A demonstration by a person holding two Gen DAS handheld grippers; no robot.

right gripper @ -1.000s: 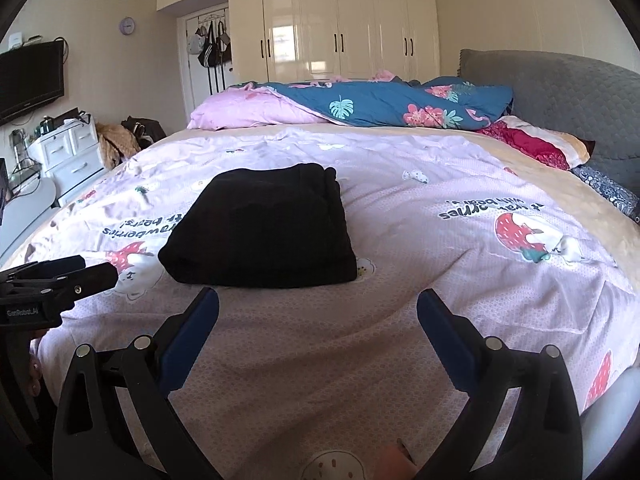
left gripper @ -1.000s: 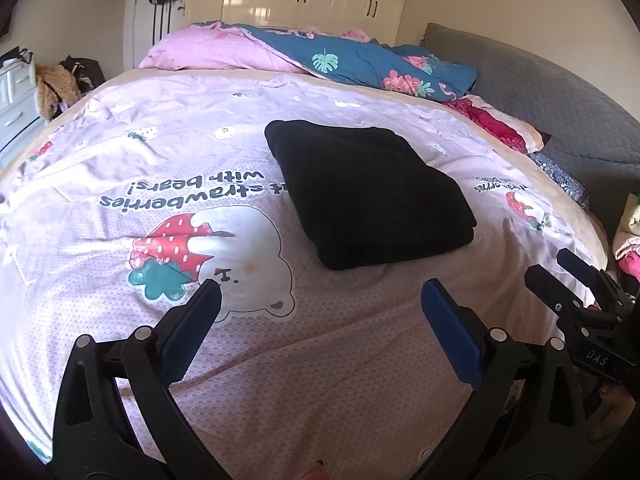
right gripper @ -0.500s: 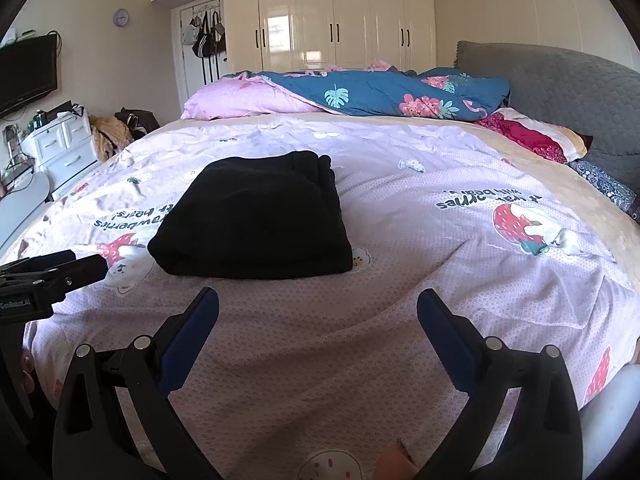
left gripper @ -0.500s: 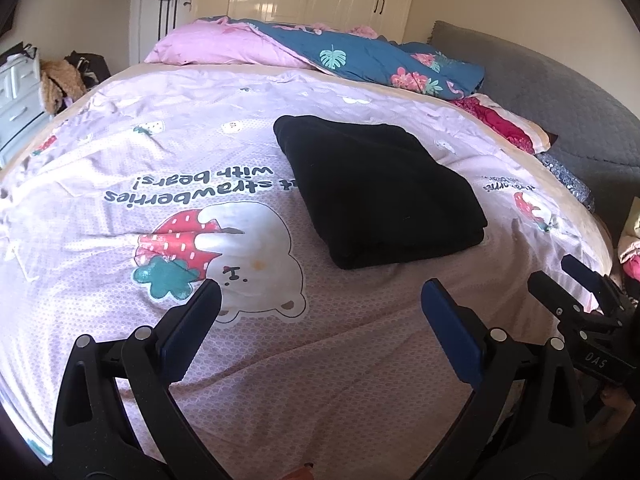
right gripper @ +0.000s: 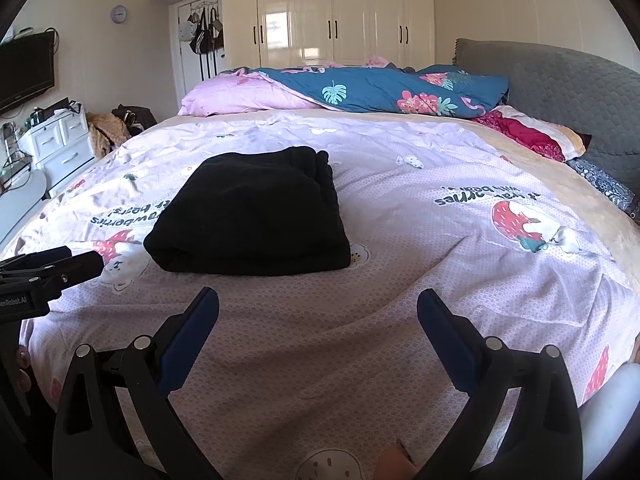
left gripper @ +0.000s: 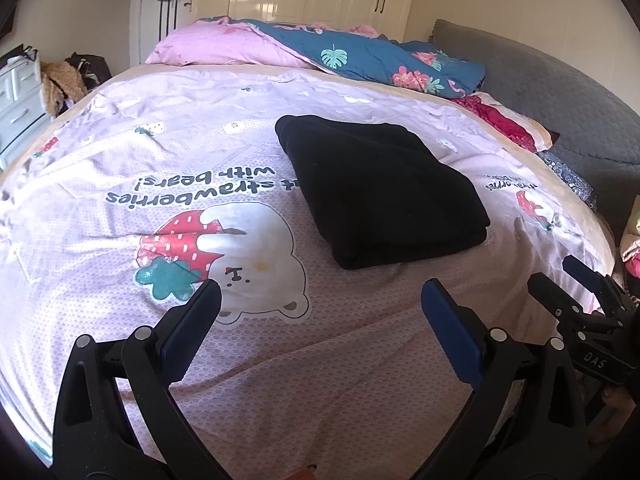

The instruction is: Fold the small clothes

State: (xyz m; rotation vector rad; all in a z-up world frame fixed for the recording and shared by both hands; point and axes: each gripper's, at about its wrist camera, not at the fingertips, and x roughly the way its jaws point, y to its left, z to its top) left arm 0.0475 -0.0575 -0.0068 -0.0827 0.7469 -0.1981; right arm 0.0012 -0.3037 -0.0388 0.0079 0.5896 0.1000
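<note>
A black garment [left gripper: 380,188] lies folded into a thick rectangle on the pink bedsheet [left gripper: 120,152]; it also shows in the right wrist view [right gripper: 256,216]. My left gripper [left gripper: 320,308] is open and empty, held back from the garment's near edge. My right gripper [right gripper: 318,312] is open and empty, also short of the garment. The right gripper shows at the right edge of the left wrist view [left gripper: 568,284], and the left gripper at the left edge of the right wrist view [right gripper: 68,260].
A pink and blue quilt [right gripper: 360,88] is heaped at the far side of the bed. A grey headboard [right gripper: 560,80] and pillows [right gripper: 532,132] stand at the right. A white drawer unit [right gripper: 60,140] and wardrobe [right gripper: 340,12] are beyond the bed.
Both grippers have drawn back and tilted slightly, so the garment sits a little farther and lower in each view. The garment has not moved.
</note>
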